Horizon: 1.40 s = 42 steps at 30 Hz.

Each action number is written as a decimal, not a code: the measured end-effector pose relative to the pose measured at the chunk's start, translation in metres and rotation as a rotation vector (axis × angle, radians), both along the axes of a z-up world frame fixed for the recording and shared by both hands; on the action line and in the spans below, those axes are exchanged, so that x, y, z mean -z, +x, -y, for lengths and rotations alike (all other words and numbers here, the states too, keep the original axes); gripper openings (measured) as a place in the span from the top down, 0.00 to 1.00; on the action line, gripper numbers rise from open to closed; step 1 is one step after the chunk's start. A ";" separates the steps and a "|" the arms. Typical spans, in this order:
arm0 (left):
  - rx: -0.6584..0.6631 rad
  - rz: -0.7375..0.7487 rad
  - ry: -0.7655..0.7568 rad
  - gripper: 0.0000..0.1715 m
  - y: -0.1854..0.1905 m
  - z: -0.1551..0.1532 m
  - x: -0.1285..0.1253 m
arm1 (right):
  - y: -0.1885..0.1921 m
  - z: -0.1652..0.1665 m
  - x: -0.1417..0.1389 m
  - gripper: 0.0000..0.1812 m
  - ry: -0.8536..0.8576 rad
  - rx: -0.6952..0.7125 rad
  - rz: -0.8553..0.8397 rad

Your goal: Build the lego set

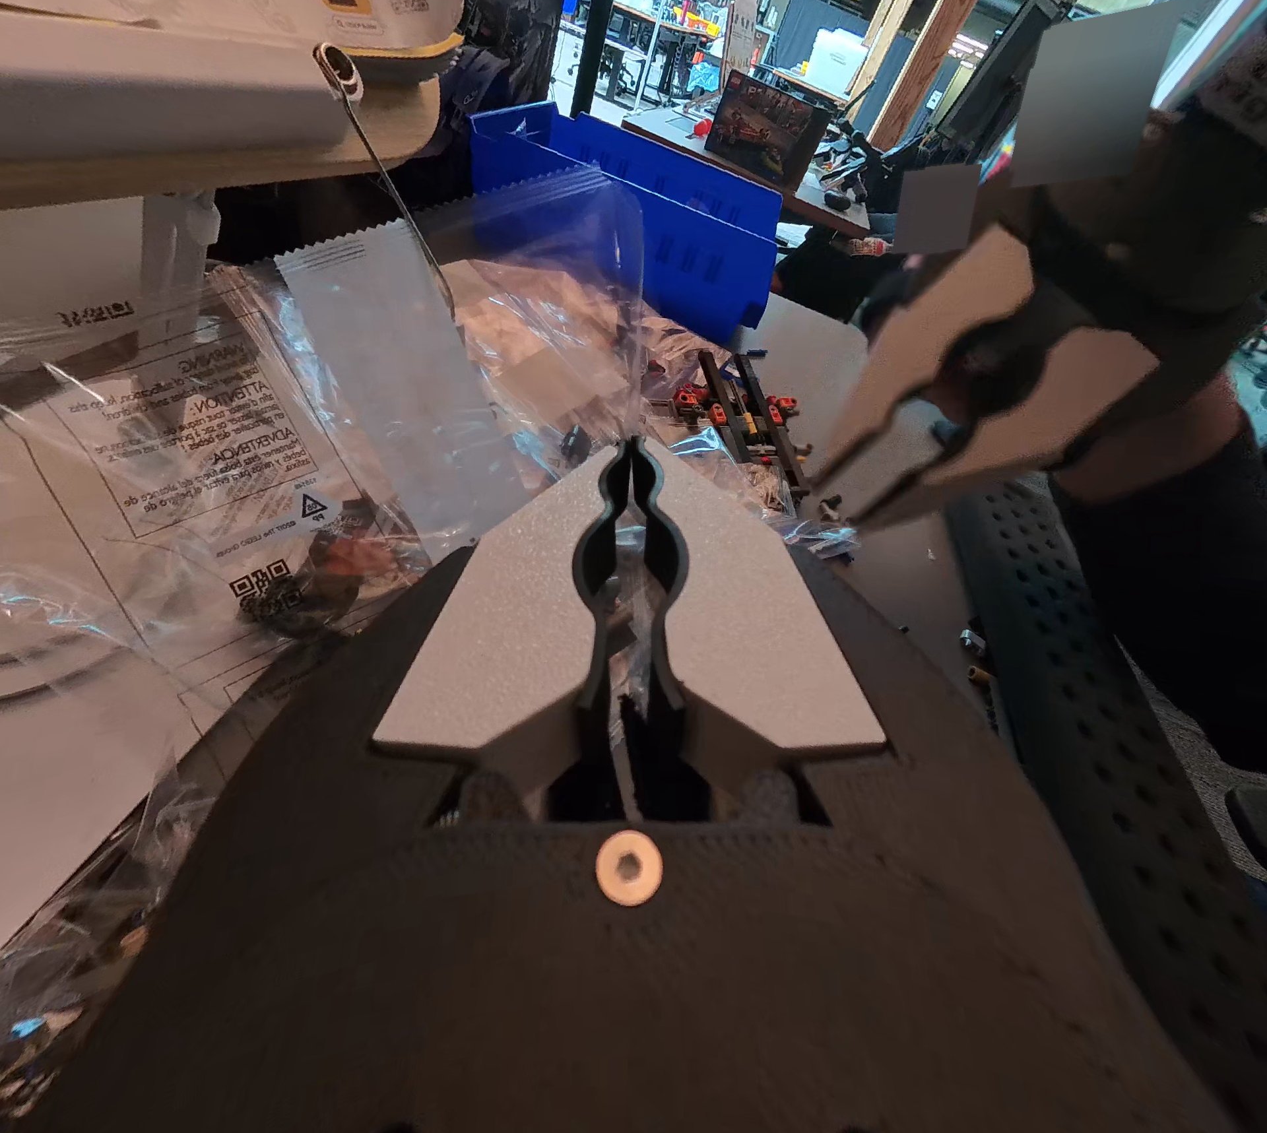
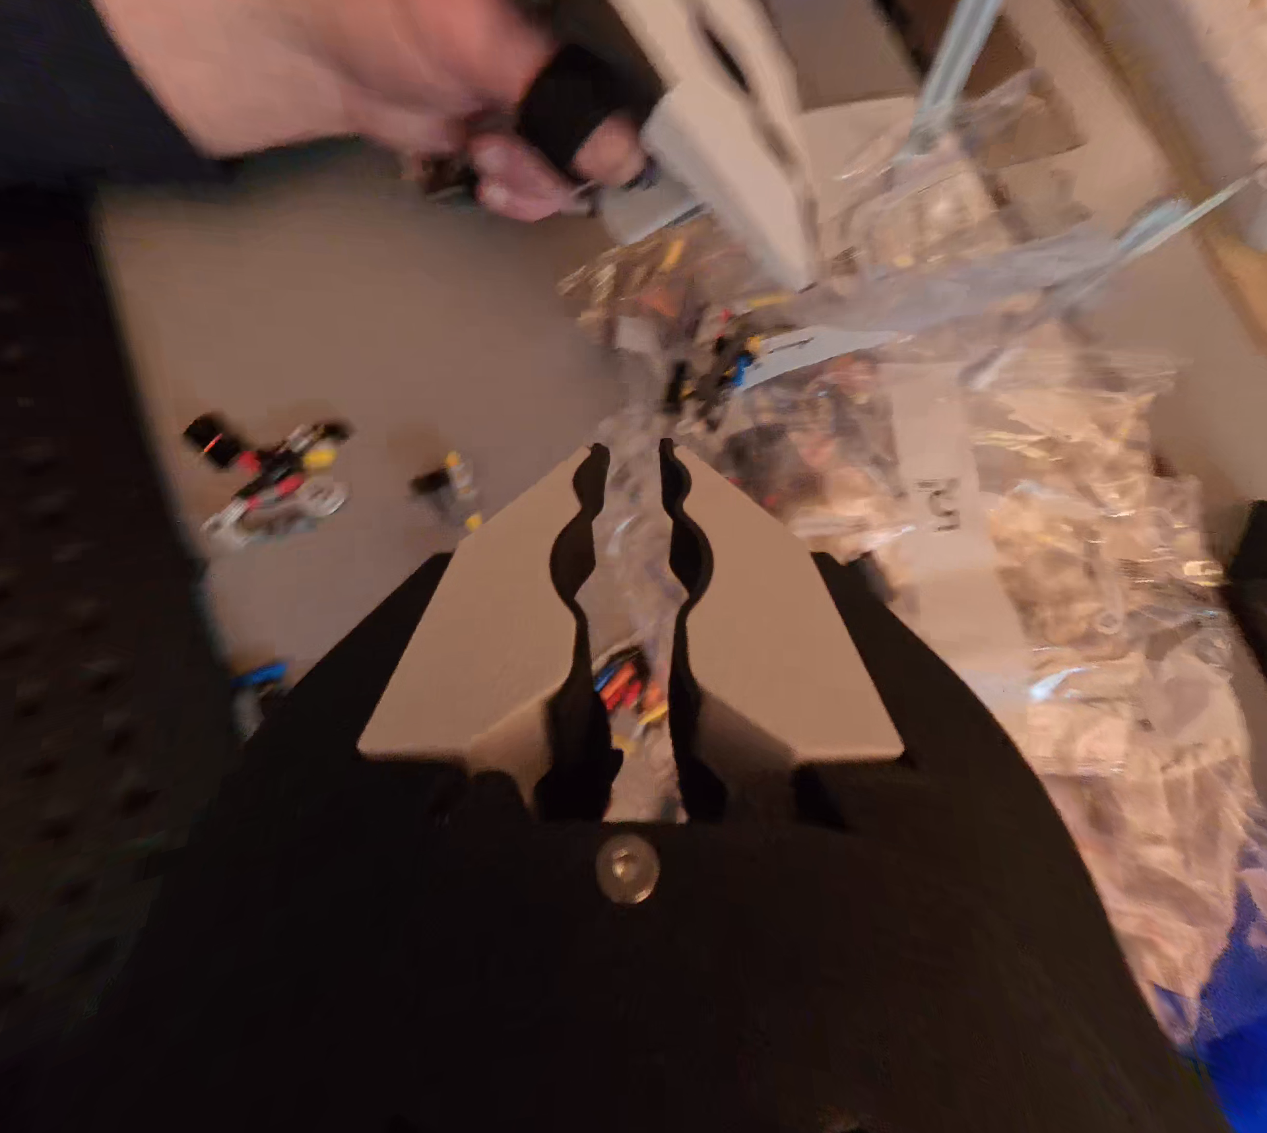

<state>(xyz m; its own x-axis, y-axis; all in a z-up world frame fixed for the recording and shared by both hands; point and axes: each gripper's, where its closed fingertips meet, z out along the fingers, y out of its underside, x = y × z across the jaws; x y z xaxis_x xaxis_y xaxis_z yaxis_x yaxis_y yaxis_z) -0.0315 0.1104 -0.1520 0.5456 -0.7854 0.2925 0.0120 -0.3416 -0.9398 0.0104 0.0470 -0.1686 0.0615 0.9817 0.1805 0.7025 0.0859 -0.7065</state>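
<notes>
left claw pinches a clear bag amid heaped bags before a blue bin; right claw gapes.

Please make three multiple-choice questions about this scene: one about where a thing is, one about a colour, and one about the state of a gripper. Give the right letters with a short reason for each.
1. Where is the bin in the left wrist view?
A. behind the clear bag
B. under the right gripper
C. on the chair

2. What colour is the bin?
A. red
B. blue
C. green

3. What is the state of the left gripper?
A. wide open, holding nothing
B. shut on a clear bag
C. shut on a black beam

Answers:
1 A: the bin stands beyond the raised clear bag, partly seen through it.
2 B: its walls are plainly blue.
3 B: the fingers meet at the tips and the film of the bag runs up from between them.
</notes>
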 end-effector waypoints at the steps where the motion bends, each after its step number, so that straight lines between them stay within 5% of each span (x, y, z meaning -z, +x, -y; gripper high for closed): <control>1: 0.001 -0.001 0.000 1.00 0.000 0.000 0.000 | 0.006 0.012 0.011 0.92 -0.025 -0.036 0.054; 6: 0.005 -0.012 -0.001 1.00 0.003 0.001 0.002 | 0.025 0.044 0.059 0.89 -0.069 -0.112 0.215; 13: 0.003 -0.015 -0.006 1.00 0.002 0.000 0.005 | 0.006 0.058 0.071 0.86 -0.133 -0.140 0.142; 18: 0.004 -0.018 -0.007 1.00 0.003 -0.001 0.005 | -0.005 0.060 0.096 0.85 -0.101 -0.163 0.237; 31: 0.001 -0.021 -0.001 1.00 0.001 0.000 0.004 | -0.002 0.117 0.095 0.88 -0.143 -0.309 0.267; 42: 0.003 -0.029 -0.004 1.00 0.003 0.000 0.006 | 0.050 0.114 0.101 0.81 -0.199 -0.216 0.308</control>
<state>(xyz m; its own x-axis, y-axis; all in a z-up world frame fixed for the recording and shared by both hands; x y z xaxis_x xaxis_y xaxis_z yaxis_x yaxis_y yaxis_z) -0.0288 0.1108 -0.1580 0.5512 -0.7861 0.2799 -0.0165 -0.3456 -0.9382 0.0603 -0.0671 -0.2695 -0.1762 0.9837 -0.0364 0.8643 0.1369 -0.4841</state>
